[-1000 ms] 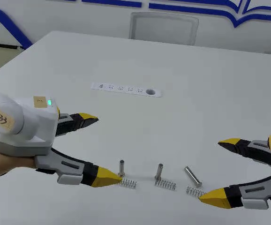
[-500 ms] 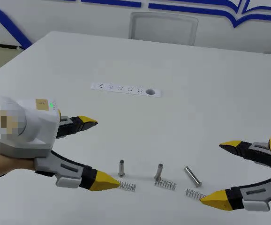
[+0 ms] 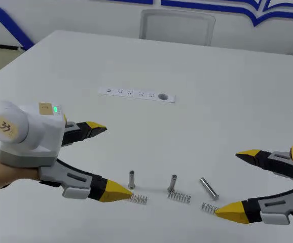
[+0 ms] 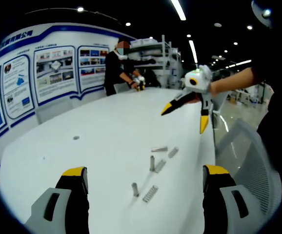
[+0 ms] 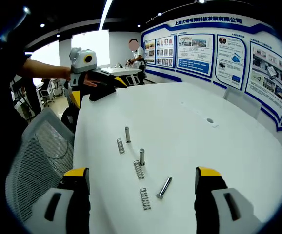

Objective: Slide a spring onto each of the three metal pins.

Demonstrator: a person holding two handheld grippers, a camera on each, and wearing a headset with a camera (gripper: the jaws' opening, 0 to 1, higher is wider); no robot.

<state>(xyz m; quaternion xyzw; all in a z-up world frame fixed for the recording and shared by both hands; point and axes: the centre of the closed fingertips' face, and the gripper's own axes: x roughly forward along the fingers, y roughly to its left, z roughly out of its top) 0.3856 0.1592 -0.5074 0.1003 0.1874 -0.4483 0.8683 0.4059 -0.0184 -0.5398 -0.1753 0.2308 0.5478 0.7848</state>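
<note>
Held low over the tabletop (image 3: 197,126), one at each end of the row of parts, seemingly to close in from both sides: left claw (image 3: 117,159) with jaws wide apart and gripping nothing, lower tip just beside the left spring (image 3: 138,198); right claw (image 3: 228,182) likewise spread and empty, lower tip just beside the right spring (image 3: 209,207). Probably open like this ahead of a first pick, with no spring on any pin yet.

Laid out in pairs at the near side of the tabletop: left pin (image 3: 132,178) and middle pin (image 3: 172,182) standing upright, left spring and middle spring (image 3: 179,197) flat just in front of them; right pin (image 3: 208,188) lying slanted on its side, right spring close by. Short, smooth, grey metal pins; thin, close-coiled wire springs, likely light, quick to roll and easy to squash under a hard pinch
</note>
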